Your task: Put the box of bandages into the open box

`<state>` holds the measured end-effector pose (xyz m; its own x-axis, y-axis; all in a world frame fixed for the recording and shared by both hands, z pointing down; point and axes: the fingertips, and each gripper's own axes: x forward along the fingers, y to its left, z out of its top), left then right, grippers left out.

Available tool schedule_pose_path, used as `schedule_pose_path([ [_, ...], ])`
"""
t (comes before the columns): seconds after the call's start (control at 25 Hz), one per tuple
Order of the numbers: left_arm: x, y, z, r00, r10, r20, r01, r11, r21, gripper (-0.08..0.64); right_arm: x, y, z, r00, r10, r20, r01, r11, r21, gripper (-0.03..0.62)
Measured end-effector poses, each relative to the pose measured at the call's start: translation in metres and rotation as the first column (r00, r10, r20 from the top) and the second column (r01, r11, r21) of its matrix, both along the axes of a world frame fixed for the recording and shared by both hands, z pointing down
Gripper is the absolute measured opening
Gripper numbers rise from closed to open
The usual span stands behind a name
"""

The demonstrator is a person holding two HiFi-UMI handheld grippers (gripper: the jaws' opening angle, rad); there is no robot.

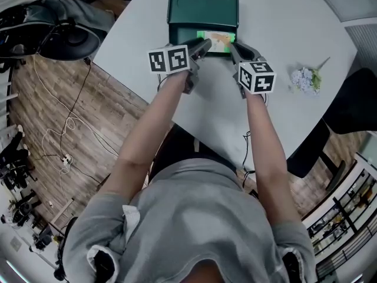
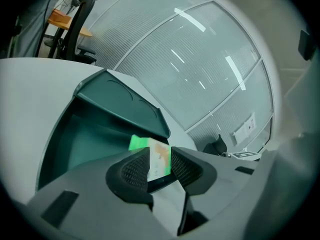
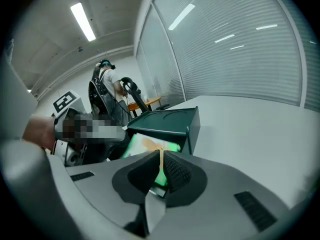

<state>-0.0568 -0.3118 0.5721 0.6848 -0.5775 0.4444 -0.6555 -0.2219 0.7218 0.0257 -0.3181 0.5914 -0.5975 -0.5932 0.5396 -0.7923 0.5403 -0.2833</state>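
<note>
Head view: a white desk (image 1: 283, 28) carries a dark green open box (image 1: 203, 7) at its far side. The bandage box (image 1: 215, 42) sits at that box's mouth, just under the green top panel, with one gripper at each end. It is a small flat carton, bright green along its edges, with a pale face bearing a peach-orange patch. Whether it already rests on the floor of the open box cannot be told.

The left gripper (image 1: 203, 47) has its fingers set moderately apart. In the left gripper view, the carton's narrow end (image 2: 159, 160) stands upright between the ribbed pads and fills the gap, touching both.

The right gripper (image 1: 234, 47) meets the carton's other end. In the right gripper view its fingers (image 3: 175, 171) are almost together, pinching only a thin pale-orange edge of the carton (image 3: 150, 146), whose green side shows below.

A small sprig of pale flowers (image 1: 306, 79) lies well apart on the desk, to the right.
</note>
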Motion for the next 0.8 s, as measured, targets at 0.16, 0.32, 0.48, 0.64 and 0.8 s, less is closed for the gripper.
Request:
schedule_pose_path([
  [0.16, 0.005, 0.008, -0.001, 1.000, 0.023, 0.014, -0.023, 1.000, 0.006, 0.155, -0.004, 0.007, -0.007, 1.000, -0.013, -0.017, 0.013, 1.000, 0.028, 0.052],
  [0.32, 0.003, 0.014, -0.026, 1.000, 0.009, 0.024, -0.011, 0.995, 0.098, 0.082, 0.007, 0.017, -0.043, 0.999, 0.030, 0.037, -0.033, 0.994, 0.107, 0.051],
  [0.48, 0.011, 0.009, -0.099, 1.000, 0.018, -0.018, -0.012, 0.958, 0.286, 0.029, 0.028, 0.021, -0.114, 0.994, 0.079, 0.071, -0.094, 0.968, 0.232, 0.050],
  [0.64, 0.003, 0.017, -0.152, 0.997, 0.020, 0.079, -0.058, 0.857, 0.512, 0.020, 0.027, 0.039, -0.156, 0.990, 0.084, 0.113, -0.117, 0.937, 0.329, 0.049],
  [0.8, 0.006, 0.046, -0.191, 0.974, -0.022, 0.226, -0.137, 0.734, 0.665, 0.020, 0.037, 0.070, -0.193, 0.985, 0.092, 0.148, -0.146, 0.899, 0.413, 0.048],
])
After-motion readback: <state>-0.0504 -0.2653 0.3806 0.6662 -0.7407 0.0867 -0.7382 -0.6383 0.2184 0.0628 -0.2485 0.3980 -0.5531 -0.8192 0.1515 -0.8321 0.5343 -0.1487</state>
